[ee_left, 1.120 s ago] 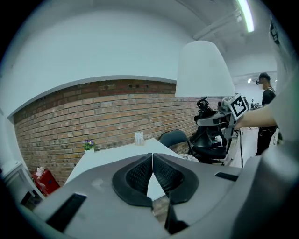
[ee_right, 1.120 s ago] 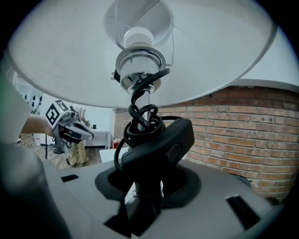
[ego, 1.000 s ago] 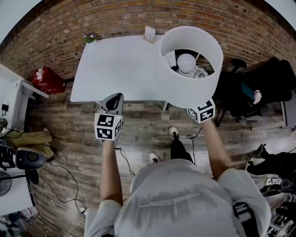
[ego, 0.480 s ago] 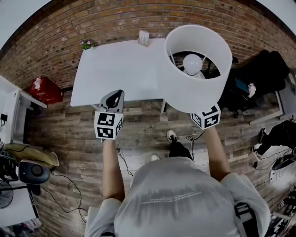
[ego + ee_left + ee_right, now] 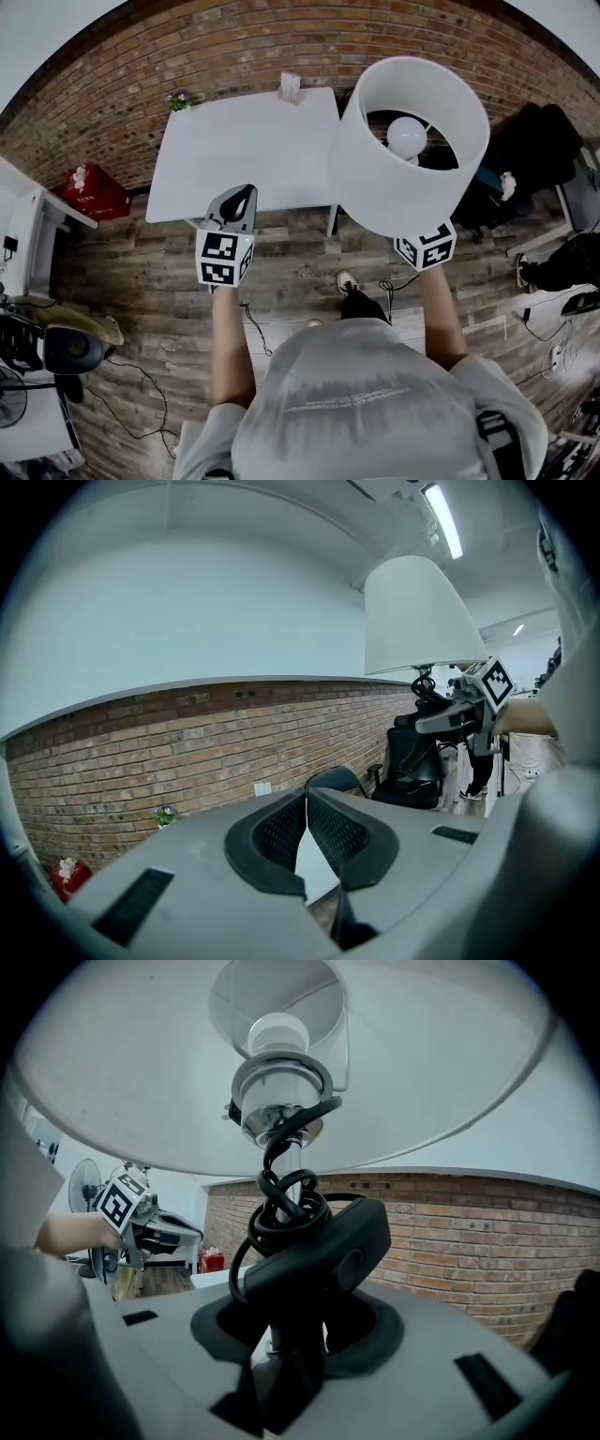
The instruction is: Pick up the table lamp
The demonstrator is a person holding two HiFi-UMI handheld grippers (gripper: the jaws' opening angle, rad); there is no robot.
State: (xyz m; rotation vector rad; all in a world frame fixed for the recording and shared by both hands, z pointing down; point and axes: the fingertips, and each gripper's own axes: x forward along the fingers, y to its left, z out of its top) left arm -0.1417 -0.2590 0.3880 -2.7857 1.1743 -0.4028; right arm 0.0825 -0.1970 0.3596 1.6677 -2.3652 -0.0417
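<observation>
- The table lamp is hanging in the air beyond the right end of the white table, not touching it. Its wide white shade is standing high above the place where it is held.
- The right gripper is clamping its 2 jaws on the thin stem under the bulb socket. The black cord is coiling around the stem just above the jaws.
- In my judgement the first risk is the grip. The stem is looking thin and smooth, and the big shade is working like a lever, so the lamp could be turning or sliding in the jaws if the wrist is tipping.
- The cord is looping loosely. A loop could be catching on a jaw or on the table edge and pulling the lamp sideways.
- In the head view the shade is covering the right jaws, so the person is probably judging the hold without seeing it. The shade could also be knocking the black chair near it.
- The left gripper is pressing its jaws together on nothing, near the front edge of the table. It is giving no support if the lamp is slipping.
</observation>
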